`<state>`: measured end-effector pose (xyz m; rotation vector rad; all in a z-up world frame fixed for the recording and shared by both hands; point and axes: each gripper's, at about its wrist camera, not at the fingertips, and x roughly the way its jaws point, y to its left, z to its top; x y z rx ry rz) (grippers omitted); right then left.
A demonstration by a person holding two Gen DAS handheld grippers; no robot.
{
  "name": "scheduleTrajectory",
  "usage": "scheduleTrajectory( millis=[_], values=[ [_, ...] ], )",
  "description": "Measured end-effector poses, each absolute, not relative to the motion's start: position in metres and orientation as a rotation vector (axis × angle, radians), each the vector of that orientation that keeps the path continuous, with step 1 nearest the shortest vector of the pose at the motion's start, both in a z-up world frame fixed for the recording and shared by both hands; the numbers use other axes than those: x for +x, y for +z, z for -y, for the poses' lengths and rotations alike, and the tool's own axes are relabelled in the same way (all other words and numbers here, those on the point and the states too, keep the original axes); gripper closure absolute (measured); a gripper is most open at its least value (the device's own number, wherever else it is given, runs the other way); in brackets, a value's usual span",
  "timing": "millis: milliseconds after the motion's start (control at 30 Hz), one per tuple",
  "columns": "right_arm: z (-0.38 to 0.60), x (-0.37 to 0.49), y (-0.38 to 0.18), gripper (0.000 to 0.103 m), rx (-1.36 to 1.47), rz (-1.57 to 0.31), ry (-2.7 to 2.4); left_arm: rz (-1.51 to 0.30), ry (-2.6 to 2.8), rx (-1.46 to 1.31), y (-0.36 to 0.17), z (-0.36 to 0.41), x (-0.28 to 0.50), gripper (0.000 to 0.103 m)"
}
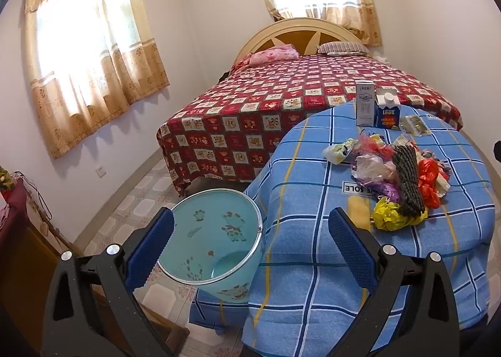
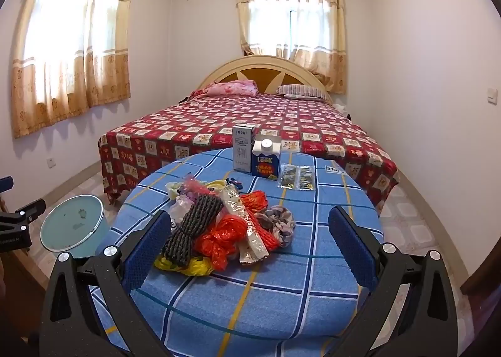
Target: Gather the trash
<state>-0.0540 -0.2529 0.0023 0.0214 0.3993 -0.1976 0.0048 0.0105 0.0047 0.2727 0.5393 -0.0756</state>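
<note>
A: Two grippers are shown, each spread wide with nothing between its blue pads. What is seen at far left?

B: A pale blue bin (image 1: 216, 244) printed with cartoon animals is seen on the tiled floor, just beside the table (image 1: 313, 263) draped in a blue checked cloth. The left gripper (image 1: 250, 241) is held above its rim.

A: And further right?

B: A trash pile (image 2: 225, 228) of crumpled bags and wrappers is heaped on the cloth, framed by the right gripper (image 2: 250, 241). Two cartons (image 2: 264, 158) are stood upright behind it, flat foil packets (image 2: 296, 178) beside them.
</note>
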Motion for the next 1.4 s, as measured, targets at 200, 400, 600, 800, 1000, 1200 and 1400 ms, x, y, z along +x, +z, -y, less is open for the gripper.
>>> scheduleTrajectory(
  millis=[200,400,600,800,1000,1200,1400],
  values=[
    [0.249,-0.052,-0.001,0.005,0.02,-0.403,-0.194,-0.536,-0.074,0.273,0.005,-0.009,0.003,0.006],
    [0.247,-0.052,-0.005,0.005,0.017,-0.404,-0.191,-0.535,-0.061,0.268,0.004,-0.007,0.003,0.006],
    [0.247,-0.052,-0.007,0.005,0.017,-0.406,-0.188,-0.532,-0.059,0.266,0.006,-0.007,0.002,0.006],
    [0.246,-0.052,-0.009,0.005,0.019,-0.409,-0.185,-0.531,-0.058,0.263,0.005,-0.008,0.002,0.006],
    [0.246,-0.052,-0.008,0.005,0.019,-0.409,-0.185,-0.532,-0.054,0.259,0.005,-0.009,0.002,0.006],
    [0.246,-0.052,-0.008,0.005,0.021,-0.41,-0.185,-0.531,-0.054,0.258,0.005,-0.009,0.003,0.006],
    [0.246,-0.051,-0.009,0.005,0.022,-0.41,-0.185,-0.533,-0.054,0.258,0.006,-0.01,0.003,0.006]
  ],
)
